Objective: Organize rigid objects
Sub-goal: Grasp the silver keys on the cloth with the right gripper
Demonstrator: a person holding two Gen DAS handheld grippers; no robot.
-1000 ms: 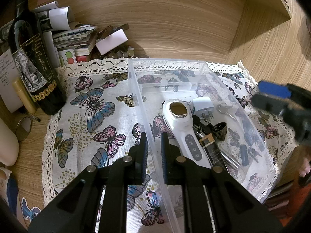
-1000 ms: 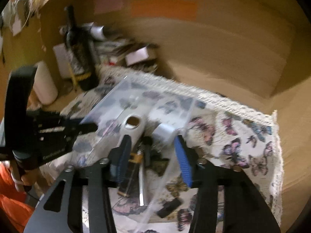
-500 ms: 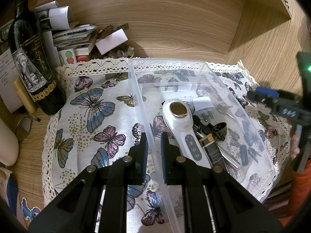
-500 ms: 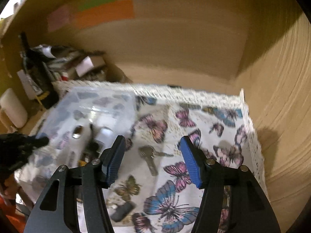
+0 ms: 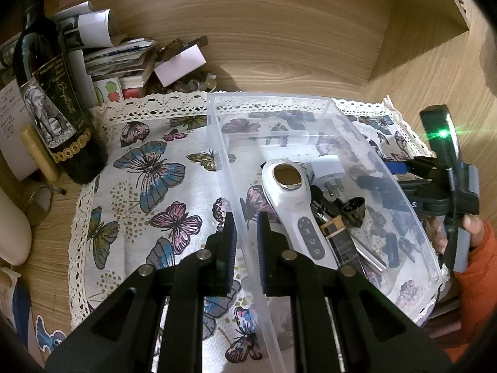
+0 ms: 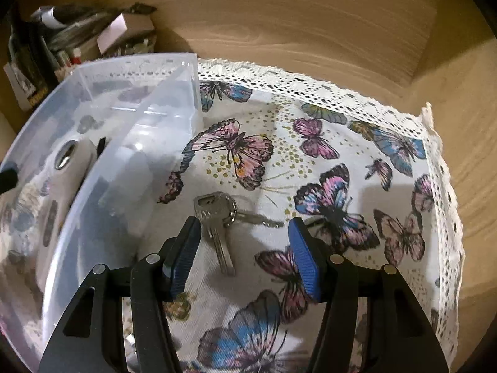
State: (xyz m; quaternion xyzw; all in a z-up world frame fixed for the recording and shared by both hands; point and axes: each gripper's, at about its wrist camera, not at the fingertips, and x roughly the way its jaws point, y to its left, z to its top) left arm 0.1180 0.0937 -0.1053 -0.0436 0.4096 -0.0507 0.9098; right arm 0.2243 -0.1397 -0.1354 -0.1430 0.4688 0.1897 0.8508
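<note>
A clear plastic bin [image 5: 270,101] stands on the butterfly cloth [image 5: 146,168]. It holds a white handheld device [image 5: 292,205], a white plug adapter [image 5: 327,166] and several dark small items. My left gripper [image 5: 246,227] is shut on the bin's left wall. In the right wrist view, a bunch of silver keys [image 6: 214,214] lies on the cloth just right of the bin [image 6: 136,71]. My right gripper [image 6: 243,221] hangs open over them, one key's blade between its blue pads [image 6: 303,258], which do not touch it.
A dark wine bottle [image 5: 52,108] and a pile of papers and small boxes [image 5: 124,59] crowd the back left corner. Wooden walls close in behind and on the right. A hand in an orange sleeve [image 5: 475,248] holds the right gripper beside the bin.
My right gripper has swung from above the bin to its right side and come down over the keys. The left gripper and the bin have not moved.
</note>
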